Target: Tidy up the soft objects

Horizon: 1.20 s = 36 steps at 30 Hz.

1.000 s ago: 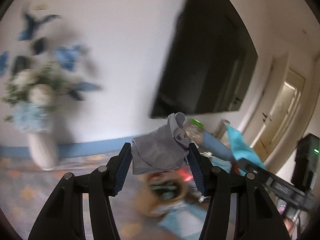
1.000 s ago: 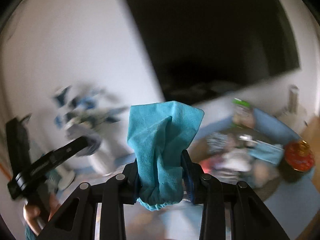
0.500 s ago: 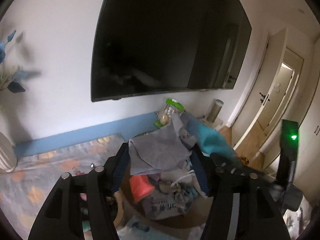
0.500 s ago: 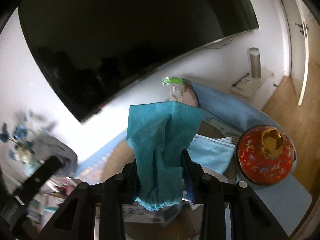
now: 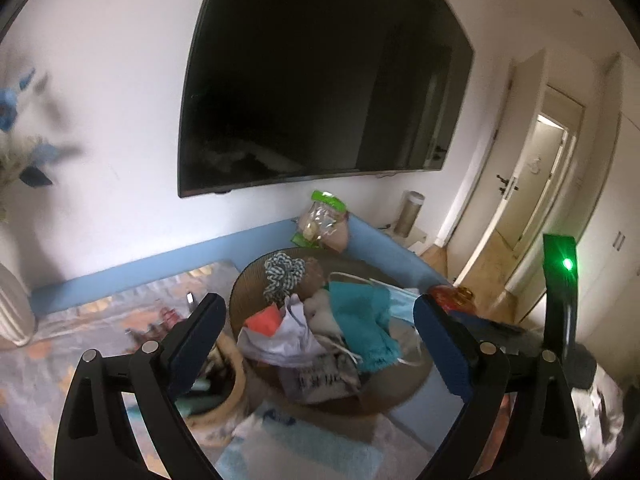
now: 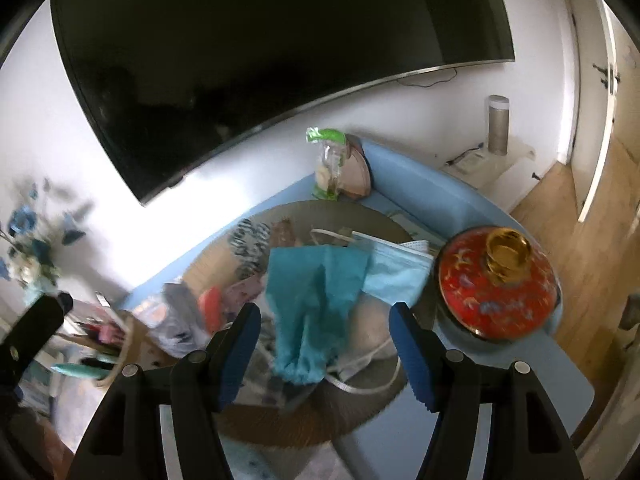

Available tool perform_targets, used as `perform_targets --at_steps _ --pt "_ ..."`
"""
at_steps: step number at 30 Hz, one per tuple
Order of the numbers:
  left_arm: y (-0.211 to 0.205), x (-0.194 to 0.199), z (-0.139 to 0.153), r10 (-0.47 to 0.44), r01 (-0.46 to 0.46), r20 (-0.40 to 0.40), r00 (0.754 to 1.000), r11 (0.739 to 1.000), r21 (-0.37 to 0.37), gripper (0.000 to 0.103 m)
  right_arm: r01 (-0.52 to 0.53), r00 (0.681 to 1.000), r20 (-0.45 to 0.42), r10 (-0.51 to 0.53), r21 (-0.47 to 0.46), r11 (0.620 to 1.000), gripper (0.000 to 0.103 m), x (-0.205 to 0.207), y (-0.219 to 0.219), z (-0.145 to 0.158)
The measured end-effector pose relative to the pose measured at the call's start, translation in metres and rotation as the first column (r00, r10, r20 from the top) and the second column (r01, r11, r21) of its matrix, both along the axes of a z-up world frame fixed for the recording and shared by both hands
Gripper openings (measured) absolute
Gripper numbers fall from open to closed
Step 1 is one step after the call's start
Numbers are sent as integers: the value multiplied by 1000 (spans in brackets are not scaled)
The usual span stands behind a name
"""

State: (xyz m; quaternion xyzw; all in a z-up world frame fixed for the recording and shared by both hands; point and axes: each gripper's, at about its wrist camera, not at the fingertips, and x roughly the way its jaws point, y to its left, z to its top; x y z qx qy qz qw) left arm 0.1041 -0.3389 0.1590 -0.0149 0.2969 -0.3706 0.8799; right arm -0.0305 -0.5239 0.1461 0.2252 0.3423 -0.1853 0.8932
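teal cloth [image 6: 316, 304] on pile, below spread right gripper [image 6: 324, 350] jaws.

Crumpled teal cloth [image 6: 316, 304] atop basket pile

wall: black TV [image 5: 320, 92] | right: red lidded pot [image 6: 498, 284] with gold knob | back: snack bag [image 6: 329, 162], grey cylinder [image 6: 498, 124] | left: blue flowers [image 6: 28, 256]
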Motion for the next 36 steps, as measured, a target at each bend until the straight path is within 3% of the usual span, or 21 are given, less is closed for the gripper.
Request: perform_targets --at_steps 7,12,17,21,23,25,31,34,36 --pt "71 -53 23 8 -13 125 992 999 41 95 -68 996 55 68 14 998 66 -24 46 26" --pt "152 -65 17 149 -158 128 980 986 60 95 -184 981 67 183 16 983 69 -27 111 26" --pt "240 -65 -18 379 -385 65 923 911 151 95 -327 944 46 327 -11 945 77 -26 195 13" --pt "287 -64 -56 497 -496 45 867 848 189 95 -476 879 12 476 -28 879 80 -15 279 -17" --pt "303 -62 -77 544 -539 39 838 815 212 95 -530 847 -1 531 -71 845 80 -7 316 -32" --pt "318 -61 -99 586 -578 36 809 785 223 95 -551 831 -30 555 -175 816 80 1 352 -50" --pt "342 -66 -141 702 -694 55 710 684 224 95 -527 838 14 546 -245 814 81 12 386 -84" --pt "344 -67 -139 706 -701 56 706 686 195 100 -500 859 -25 511 -253 828 83 18 386 -99" --pt "344 -68 -139 713 -709 65 698 676 198 101 -489 863 4 506 -248 836 88 16 383 -97"
